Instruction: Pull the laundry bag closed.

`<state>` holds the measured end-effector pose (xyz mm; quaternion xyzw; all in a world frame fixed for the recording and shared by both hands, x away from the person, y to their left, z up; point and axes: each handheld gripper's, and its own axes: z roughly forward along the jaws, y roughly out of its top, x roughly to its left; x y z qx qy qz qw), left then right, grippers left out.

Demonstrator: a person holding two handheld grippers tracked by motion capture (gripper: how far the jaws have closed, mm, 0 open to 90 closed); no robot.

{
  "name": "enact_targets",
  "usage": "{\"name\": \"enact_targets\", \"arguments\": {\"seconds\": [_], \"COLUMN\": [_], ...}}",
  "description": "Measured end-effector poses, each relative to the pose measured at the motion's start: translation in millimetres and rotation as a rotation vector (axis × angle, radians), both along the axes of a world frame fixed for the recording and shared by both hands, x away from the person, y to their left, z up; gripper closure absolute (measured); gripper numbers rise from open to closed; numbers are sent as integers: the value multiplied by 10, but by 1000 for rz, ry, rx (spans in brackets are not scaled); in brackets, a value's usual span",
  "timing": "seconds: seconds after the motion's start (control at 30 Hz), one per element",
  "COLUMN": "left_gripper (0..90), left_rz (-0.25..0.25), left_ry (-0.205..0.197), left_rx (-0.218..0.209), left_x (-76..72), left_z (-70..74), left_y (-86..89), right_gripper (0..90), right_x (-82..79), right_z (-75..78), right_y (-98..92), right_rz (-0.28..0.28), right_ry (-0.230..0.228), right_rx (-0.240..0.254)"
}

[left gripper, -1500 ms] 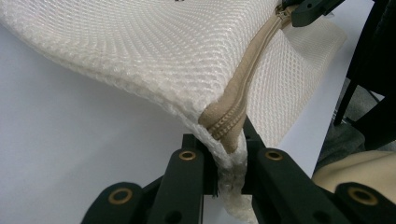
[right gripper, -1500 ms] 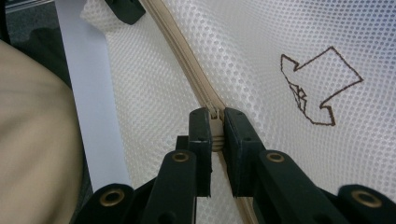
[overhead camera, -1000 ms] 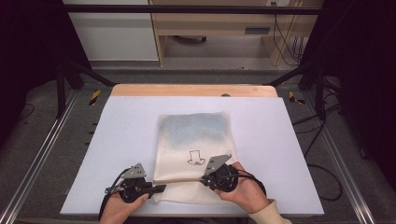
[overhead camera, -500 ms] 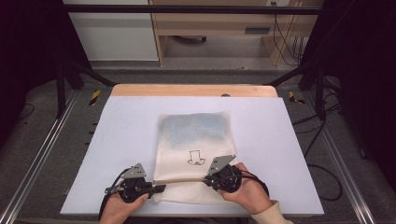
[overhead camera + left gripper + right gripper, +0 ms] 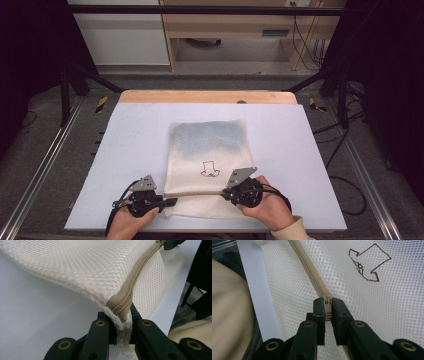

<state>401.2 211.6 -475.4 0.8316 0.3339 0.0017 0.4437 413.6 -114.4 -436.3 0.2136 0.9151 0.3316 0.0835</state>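
A white mesh bag (image 5: 207, 145) lies flat on the white table (image 5: 135, 145), and a small dark stitched figure (image 5: 210, 169) marks its middle. A tan zipper (image 5: 197, 193) runs across its near end. My left gripper (image 5: 170, 202) is shut on the bag's corner at the zipper's end (image 5: 121, 311), lifting the mesh (image 5: 87, 265) a little off the table. My right gripper (image 5: 225, 192) is shut on the zipper pull (image 5: 327, 308), and the zipper (image 5: 308, 267) runs away from its jaws. The stitched figure (image 5: 368, 263) lies just beyond it.
The table's front edge (image 5: 200, 231) runs right under both hands, and a wooden strip (image 5: 205, 96) borders its far side. Metal rails (image 5: 45, 165) flank the table. Black frame legs (image 5: 67, 90) and cables (image 5: 345, 165) stand around it.
My right gripper has crept slightly to the right along the zipper line. The left gripper and the bag's corner have stayed put.
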Motion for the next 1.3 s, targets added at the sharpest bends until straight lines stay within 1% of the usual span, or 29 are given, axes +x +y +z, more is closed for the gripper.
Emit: {"name": "enact_targets", "arguments": {"seconds": [0.07,0.23,0.3,0.4,0.5,0.53,0.63,0.8,0.87,0.9,0.97,1.0,1.03,1.13,1.27,1.3], "left_gripper": [838,838,838,838,838,838,838,838,838,838,839,838,838,838,838,838], "left_rz": [1,2,1,1,1,1,0,3,5,5,3,3,2,2,2,3], "left_ry": [0,0,0,2,2,1,3,-4,-1,-1,-4,-3,-2,-2,-4,-2], "left_rx": [1,3,2,2,2,4,4,5,4,4,8,7,7,4,8,6], "left_x": [0,3,8,7,6,5,7,5,4,5,7,7,7,9,7,5], "left_z": [-2,-6,-4,-7,-5,-5,-7,4,3,1,-3,-5,-5,-3,-1,1], "left_y": [0,2,9,6,7,6,8,12,12,13,13,13,12,16,12,14], "right_gripper": [820,820,820,820,820,820,820,820,820,820,820,820,820,820,820,820], "right_x": [-2,-6,-17,-20,-22,-28,-31,-47,-47,-50,-52,-58,-62,-69,-70,-73], "right_z": [1,-13,-14,-14,-18,-22,-27,-12,-11,-16,-24,-28,-38,-38,-37,-41], "right_y": [-14,-39,-59,-87,-108,-114,-121,-163,-185,-194,-215,-220,-223,-230,-242,-247], "right_rz": [-8,-12,-23,-24,-31,-35,-32,-50,-46,-50,-53,-58,-60,-62,-57,-63], "right_ry": [-1,1,3,2,-2,2,-1,-1,-7,-4,-4,-3,3,0,-3,-4], "right_rx": [-5,-1,7,1,2,11,6,13,11,19,18,12,21,16,21,20]}}
